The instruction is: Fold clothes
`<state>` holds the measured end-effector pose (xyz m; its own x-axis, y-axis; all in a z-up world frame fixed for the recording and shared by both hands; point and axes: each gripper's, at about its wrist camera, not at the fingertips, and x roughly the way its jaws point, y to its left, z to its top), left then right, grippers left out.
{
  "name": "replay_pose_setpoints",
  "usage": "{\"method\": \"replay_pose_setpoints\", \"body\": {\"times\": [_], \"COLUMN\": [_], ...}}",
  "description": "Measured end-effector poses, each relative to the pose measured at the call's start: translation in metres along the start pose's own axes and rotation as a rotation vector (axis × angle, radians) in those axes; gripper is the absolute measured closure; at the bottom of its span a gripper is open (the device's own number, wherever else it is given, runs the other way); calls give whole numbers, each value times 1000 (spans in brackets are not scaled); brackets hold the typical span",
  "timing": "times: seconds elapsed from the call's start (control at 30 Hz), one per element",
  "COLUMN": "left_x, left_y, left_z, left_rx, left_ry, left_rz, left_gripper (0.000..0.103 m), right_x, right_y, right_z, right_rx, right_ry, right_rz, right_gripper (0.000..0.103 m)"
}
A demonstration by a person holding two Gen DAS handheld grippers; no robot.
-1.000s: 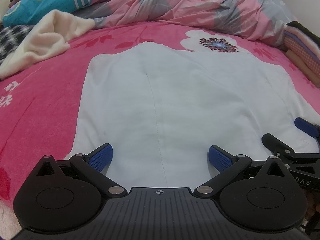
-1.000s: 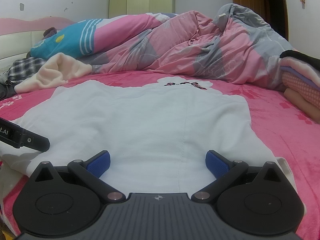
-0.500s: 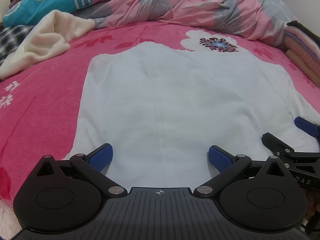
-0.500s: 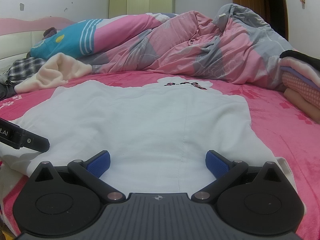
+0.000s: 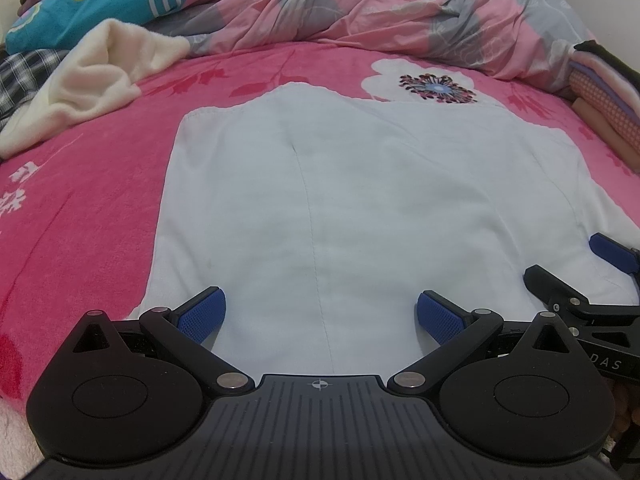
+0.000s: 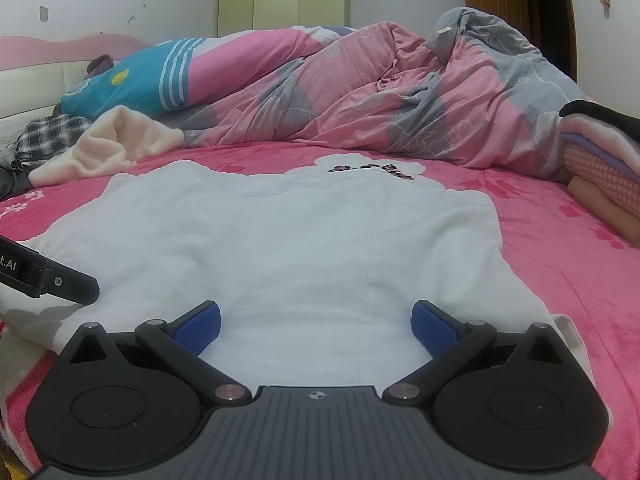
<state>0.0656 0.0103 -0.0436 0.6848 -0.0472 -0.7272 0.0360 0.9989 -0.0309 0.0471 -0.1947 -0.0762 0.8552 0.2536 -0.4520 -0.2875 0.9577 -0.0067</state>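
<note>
Fleece, cream (image 5: 92, 80), bunched at far left on pink bedspread (image 5: 80, 208). White garment (image 5: 360, 200) spread flat mid-bed, seam running lengthwise. Left gripper (image 5: 320, 314) released, blue pads wide apart over garment's near hem. Right gripper (image 6: 316, 322) likewise spread, empty, just beside it at same hem. Folded stack (image 6: 600, 168) far right; rumpled quilt (image 6: 400, 92) behind.
</note>
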Motion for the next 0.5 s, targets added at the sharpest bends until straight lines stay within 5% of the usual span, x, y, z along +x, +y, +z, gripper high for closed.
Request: {"method": "replay_pose_setpoints", "body": {"times": [0.5], "left_x": [0], "left_y": [1], "left_z": [0], "left_rx": [4], "left_ry": [2], "left_rz": [-3], "left_gripper": [0], "right_x": [0], "right_y": [0], "right_z": [0], "right_rx": [0], "right_ry": [0], "right_rz": [2], "right_gripper": [0]}}
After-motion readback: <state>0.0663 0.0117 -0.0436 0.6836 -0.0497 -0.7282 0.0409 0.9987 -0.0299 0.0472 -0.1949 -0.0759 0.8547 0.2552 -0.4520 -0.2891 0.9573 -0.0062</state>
